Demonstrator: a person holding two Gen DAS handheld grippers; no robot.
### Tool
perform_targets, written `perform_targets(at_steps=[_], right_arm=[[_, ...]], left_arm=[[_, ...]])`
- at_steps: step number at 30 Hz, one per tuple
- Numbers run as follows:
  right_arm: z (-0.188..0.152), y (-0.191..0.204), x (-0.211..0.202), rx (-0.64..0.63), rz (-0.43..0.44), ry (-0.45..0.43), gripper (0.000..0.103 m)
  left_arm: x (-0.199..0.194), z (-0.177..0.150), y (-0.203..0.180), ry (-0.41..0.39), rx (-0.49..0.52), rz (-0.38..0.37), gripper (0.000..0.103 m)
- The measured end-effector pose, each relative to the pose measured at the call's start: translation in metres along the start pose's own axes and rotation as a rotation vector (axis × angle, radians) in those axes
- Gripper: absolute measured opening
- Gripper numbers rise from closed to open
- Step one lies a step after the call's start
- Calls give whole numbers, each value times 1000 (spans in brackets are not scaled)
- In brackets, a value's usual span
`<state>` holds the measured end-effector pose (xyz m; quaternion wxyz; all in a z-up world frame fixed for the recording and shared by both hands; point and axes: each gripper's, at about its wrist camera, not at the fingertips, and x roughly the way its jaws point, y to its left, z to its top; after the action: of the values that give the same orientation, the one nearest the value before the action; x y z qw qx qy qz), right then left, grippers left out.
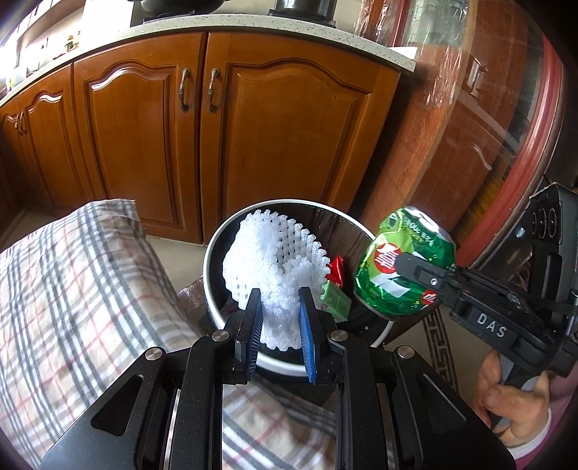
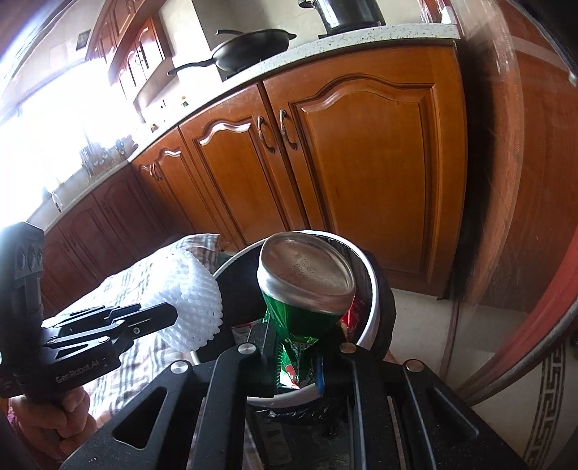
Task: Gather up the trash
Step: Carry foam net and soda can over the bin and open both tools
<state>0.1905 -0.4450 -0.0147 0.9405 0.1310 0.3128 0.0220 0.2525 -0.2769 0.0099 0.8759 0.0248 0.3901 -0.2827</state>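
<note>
My left gripper (image 1: 280,307) is shut on a white foam fruit net (image 1: 278,260) and holds it over the open mouth of a round white-rimmed trash bin (image 1: 209,267). My right gripper (image 2: 294,347) is shut on a crushed green soda can (image 2: 307,289), held over the same bin (image 2: 372,311). The can (image 1: 401,267) hangs at the bin's right edge in the left wrist view, with the right gripper (image 1: 408,269) on it. The foam net (image 2: 191,303) and left gripper (image 2: 169,314) show at left in the right wrist view. Red and green wrappers (image 1: 336,285) lie inside the bin.
A plaid cloth (image 1: 83,289) covers a surface left of the bin. Wooden cabinet doors (image 1: 216,126) under a speckled countertop (image 1: 253,25) stand behind. A round table edge with a red rim (image 1: 534,144) is on the right. A black pan (image 2: 253,47) sits on the counter.
</note>
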Motion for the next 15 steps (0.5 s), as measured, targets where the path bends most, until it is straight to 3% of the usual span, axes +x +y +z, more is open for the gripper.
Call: perform_targets(at_steps=[15], right_arm=[[11, 5, 32, -51, -23, 76, 13]], left_arm=[[25, 13, -2, 35, 4, -4, 18]])
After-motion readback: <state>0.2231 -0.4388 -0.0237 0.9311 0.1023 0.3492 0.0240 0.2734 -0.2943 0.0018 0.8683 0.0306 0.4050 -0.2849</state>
